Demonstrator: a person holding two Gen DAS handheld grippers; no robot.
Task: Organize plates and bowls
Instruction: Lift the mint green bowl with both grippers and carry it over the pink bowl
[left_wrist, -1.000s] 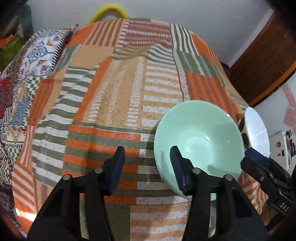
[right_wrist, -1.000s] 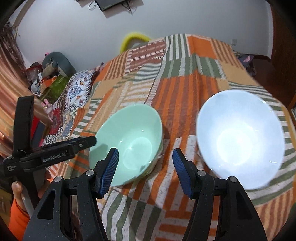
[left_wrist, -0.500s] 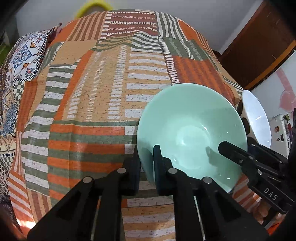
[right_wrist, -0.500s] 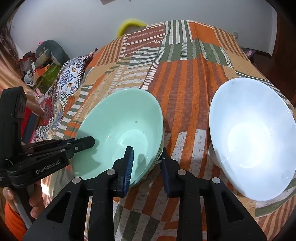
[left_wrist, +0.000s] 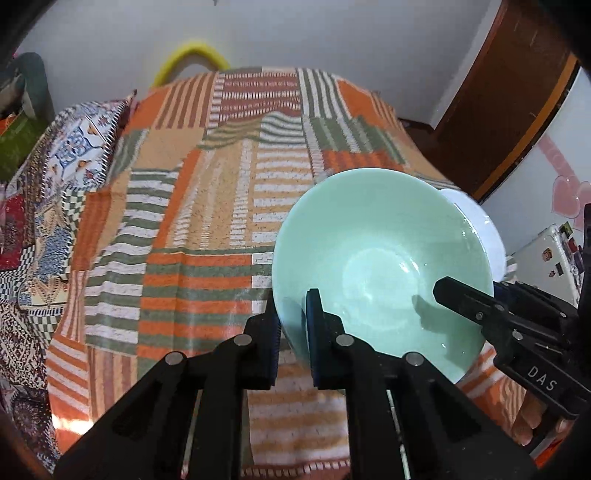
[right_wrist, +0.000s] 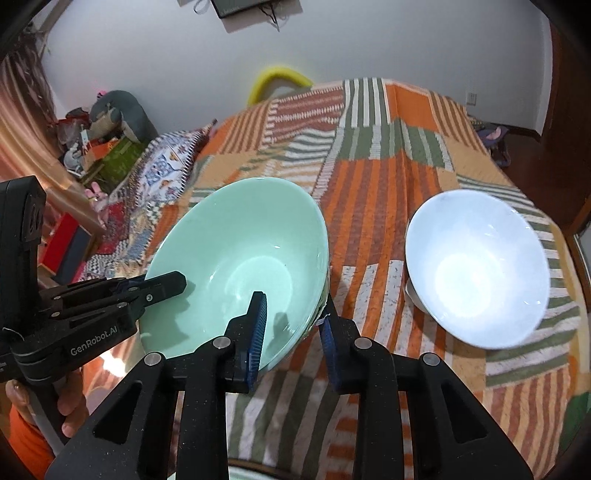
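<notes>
Only the right wrist view shows the white bowl (right_wrist: 476, 269) whole, on the bed (right_wrist: 373, 192). Left gripper (left_wrist: 293, 332) and right gripper (right_wrist: 293, 328) each pinch the glossy green bowl's (right_wrist: 240, 258) rim.

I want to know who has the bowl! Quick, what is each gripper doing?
Left gripper: shut on the rim of the green bowl.
Right gripper: shut on the same green bowl's rim, opposite side.
</notes>
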